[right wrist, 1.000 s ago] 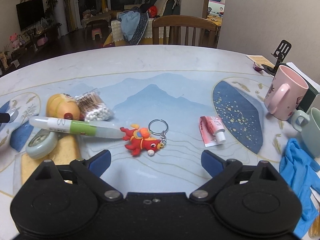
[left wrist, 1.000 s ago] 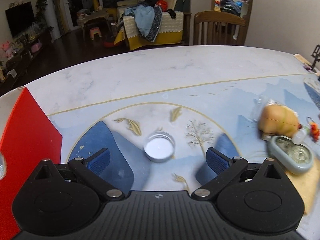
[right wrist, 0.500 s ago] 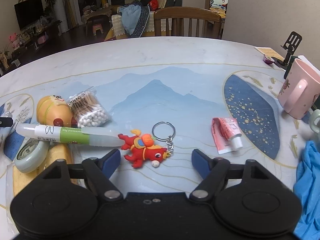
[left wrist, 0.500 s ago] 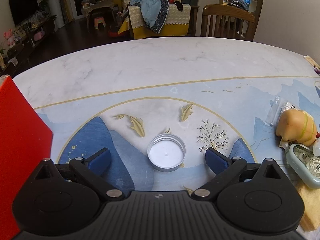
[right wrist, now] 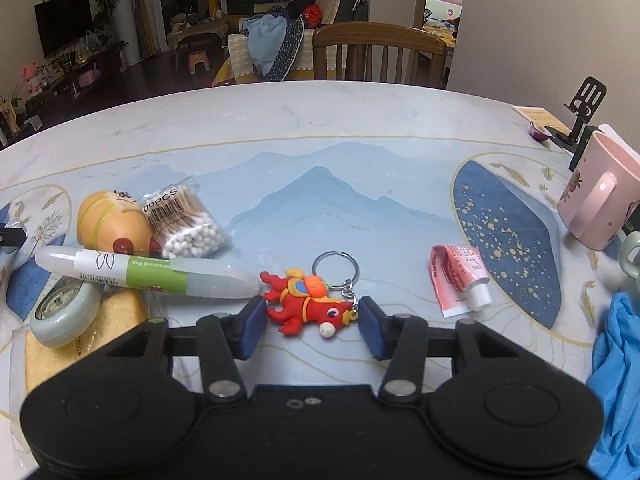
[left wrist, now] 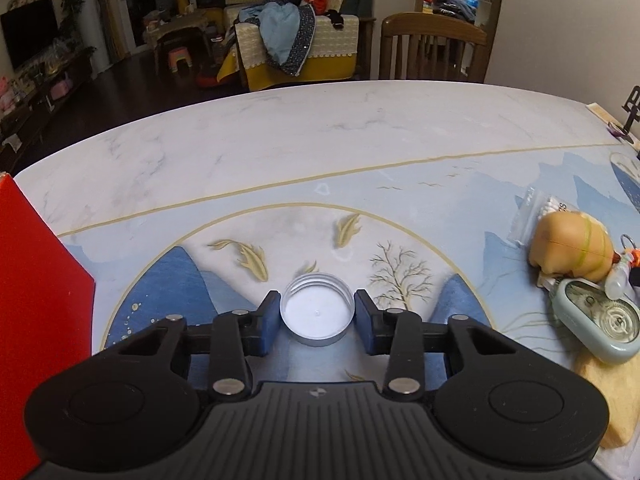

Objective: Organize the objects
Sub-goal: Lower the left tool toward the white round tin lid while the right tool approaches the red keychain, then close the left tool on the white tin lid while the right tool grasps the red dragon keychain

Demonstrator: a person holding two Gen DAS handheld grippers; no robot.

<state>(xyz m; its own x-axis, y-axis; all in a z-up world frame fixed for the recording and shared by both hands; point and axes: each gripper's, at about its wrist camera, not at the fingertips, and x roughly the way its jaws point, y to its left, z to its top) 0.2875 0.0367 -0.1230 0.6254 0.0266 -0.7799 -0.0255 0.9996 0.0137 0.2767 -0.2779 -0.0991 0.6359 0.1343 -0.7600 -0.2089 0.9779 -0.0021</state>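
Observation:
In the left wrist view a white screw-on jar lid (left wrist: 317,311) lies upside down on the table. My left gripper (left wrist: 317,320) is shut on it, one blue pad against each side of its rim. In the right wrist view a red rubber dragon keychain (right wrist: 307,304) with a metal ring lies on the table. My right gripper (right wrist: 311,322) has its pads close on either side of the dragon, with a small gap on the left, so it is still open.
A red box (left wrist: 36,320) stands at the left. A fluorescent pen (right wrist: 144,274), cotton swabs (right wrist: 182,220), an orange toy (right wrist: 112,226), a green tape measure (right wrist: 64,312), a pink tube (right wrist: 458,280), a pink mug (right wrist: 600,204) and a blue glove (right wrist: 616,376) lie around.
Both grippers moved forward and narrowed. The left one closed onto the lid. The right one came around the dragon keychain.

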